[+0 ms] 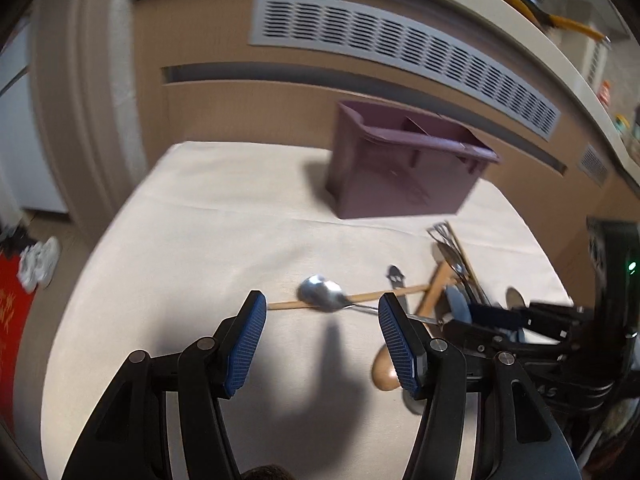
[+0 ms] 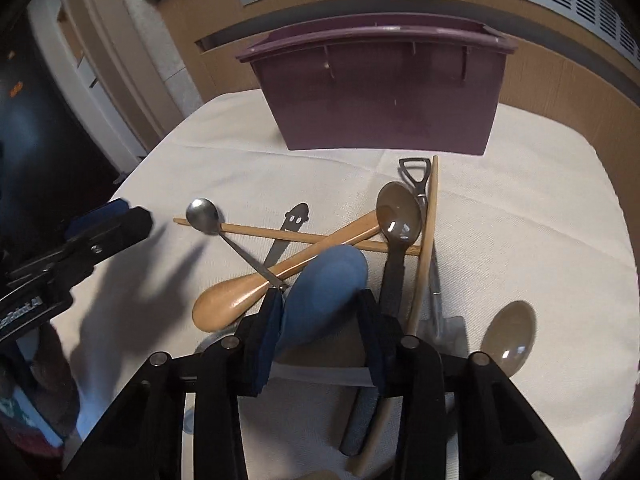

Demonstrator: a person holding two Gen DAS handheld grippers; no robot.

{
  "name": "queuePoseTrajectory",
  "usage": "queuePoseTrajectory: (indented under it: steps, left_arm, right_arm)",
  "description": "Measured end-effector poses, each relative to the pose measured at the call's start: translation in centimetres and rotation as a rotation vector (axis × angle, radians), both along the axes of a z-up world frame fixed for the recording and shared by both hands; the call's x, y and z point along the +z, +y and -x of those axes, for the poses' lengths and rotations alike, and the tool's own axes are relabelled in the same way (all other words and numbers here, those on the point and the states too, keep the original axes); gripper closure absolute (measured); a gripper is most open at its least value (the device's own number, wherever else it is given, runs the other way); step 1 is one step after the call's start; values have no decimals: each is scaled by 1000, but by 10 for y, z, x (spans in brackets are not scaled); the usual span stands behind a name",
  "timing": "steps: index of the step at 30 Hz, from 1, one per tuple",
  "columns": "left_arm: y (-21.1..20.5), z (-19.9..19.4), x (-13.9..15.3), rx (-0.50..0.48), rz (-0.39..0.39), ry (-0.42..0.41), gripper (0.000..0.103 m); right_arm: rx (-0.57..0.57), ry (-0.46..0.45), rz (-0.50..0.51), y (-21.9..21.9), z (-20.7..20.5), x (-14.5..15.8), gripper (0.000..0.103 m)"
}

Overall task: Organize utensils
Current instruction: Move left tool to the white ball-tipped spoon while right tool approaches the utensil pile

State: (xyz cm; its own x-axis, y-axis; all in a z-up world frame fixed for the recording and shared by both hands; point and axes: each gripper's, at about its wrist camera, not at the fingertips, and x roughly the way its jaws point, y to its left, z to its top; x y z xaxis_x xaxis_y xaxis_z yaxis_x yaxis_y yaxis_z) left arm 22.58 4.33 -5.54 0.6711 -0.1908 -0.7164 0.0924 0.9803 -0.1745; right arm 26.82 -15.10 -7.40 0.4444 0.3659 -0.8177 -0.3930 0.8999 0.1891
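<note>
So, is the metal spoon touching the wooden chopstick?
Touching. In the right wrist view the metal spoon has its bowl resting on the wooden chopstick, overlapping it with no gap visible.

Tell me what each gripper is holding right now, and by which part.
Left gripper: nothing, fingers spread. Right gripper: fingers flank the blue plastic spoon's bowl; whether they grip it cannot be told.

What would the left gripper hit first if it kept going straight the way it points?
Probably the metal spoon, whose bowl lies on the white tablecloth just beyond the open left gripper; depth is hard to judge.
</note>
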Motion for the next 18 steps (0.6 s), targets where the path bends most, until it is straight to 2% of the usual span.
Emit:
queuePoseTrajectory:
  steps: [2, 5, 7, 10, 14, 18]
  left_arm:
    - [-9, -9, -3, -57, 8, 16, 44]
    - [-29, -27, -5, -176, 24, 24, 44]
    - [-40, -42, -10, -242, 43, 55, 44]
    - [-47, -53, -19, -278, 61, 109, 44]
    - [-46, -37, -28, -317, 56, 150, 44]
    - [-43, -10, -33, -366, 88, 204, 44]
  right_arm:
    - [-12, -44, 54, -9, 3, 6, 72]
    - [-89, -115, 182, -28, 3, 9, 72]
    - [-125, -102, 172, -44, 2, 11, 72]
    - [-156, -103, 139, -64, 7, 18, 72]
    - [-168, -136, 171, -80, 17, 23, 71]
    - [-181, -153, 234, -87, 20, 24, 70]
